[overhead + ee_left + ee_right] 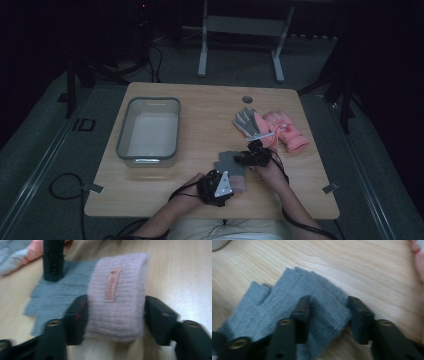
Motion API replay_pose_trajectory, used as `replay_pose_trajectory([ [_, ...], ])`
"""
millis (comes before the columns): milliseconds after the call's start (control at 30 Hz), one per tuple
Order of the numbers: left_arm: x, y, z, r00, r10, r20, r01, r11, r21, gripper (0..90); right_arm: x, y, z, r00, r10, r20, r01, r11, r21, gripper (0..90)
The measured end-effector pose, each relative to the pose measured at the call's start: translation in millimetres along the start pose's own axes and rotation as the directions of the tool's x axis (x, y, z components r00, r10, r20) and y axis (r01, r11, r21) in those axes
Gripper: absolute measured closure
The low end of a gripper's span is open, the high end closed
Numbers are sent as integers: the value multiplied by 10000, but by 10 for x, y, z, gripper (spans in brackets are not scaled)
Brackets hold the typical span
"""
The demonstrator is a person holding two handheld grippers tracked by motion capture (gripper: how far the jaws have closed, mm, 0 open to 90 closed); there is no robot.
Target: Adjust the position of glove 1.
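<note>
Lying flat on the wooden table (200,107) near its front edge, the grey knitted glove (228,162) with a fuzzy pink cuff (117,295) sat between the person's two hands. The left gripper (116,315) straddled that cuff, one black jaw against each side of it, so the tongs were pinching the cuff rather than standing free. A small pink label (112,285) was sewn onto the cuff (its writing was too blurred to read). The right gripper (328,315) had its jaws set around a raised fold of the grey knit at the glove's far side, with cloth bunched between them; the left jaw pressed into the fabric, while the right jaw stood just beside the fold's edge. In the high view, the right gripper (254,155) was over the glove's finger end and the left gripper (217,187) at the cuff end. A grey and pink pair of gloves (270,129) lay further back on the table's right, and a grey bin (148,131) stood on its left.
</note>
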State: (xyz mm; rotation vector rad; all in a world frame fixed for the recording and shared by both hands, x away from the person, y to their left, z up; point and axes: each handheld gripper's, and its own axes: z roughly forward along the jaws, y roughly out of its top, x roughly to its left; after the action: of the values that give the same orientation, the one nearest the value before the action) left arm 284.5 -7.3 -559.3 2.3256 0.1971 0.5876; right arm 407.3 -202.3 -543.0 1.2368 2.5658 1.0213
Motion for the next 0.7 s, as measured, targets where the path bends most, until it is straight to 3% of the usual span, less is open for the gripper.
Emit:
replay_pose_trajectory([
  [33,-1,5,-1,10000,0,-20,0,10000,28,444,12,5,-7,10000,-56,-50,56,10000,39,690],
  [133,19,19,-16,10000,-84,3,84,10000,-11,570,50,16,-17,9997,-223,47,223,9997,112,726],
  [167,67,54,-53,9990,-431,124,431,9991,3,648,104,32,-30,9987,-452,219,449,9989,141,754],
  [200,82,65,-60,9984,-525,209,524,9986,67,664,114,36,-37,9986,-485,218,482,9988,120,758],
  [333,153,97,-114,9966,-679,478,661,9971,367,686,147,76,-114,9992,-324,-250,322,9995,-77,766],
  [500,283,113,-245,9942,-960,486,938,9946,447,692,254,196,-262,9971,-672,-369,650,9962,-579,767],
  [700,449,147,-450,9953,-897,376,872,9942,630,695,394,384,-395,9938,-979,-523,911,9887,-1192,767],
])
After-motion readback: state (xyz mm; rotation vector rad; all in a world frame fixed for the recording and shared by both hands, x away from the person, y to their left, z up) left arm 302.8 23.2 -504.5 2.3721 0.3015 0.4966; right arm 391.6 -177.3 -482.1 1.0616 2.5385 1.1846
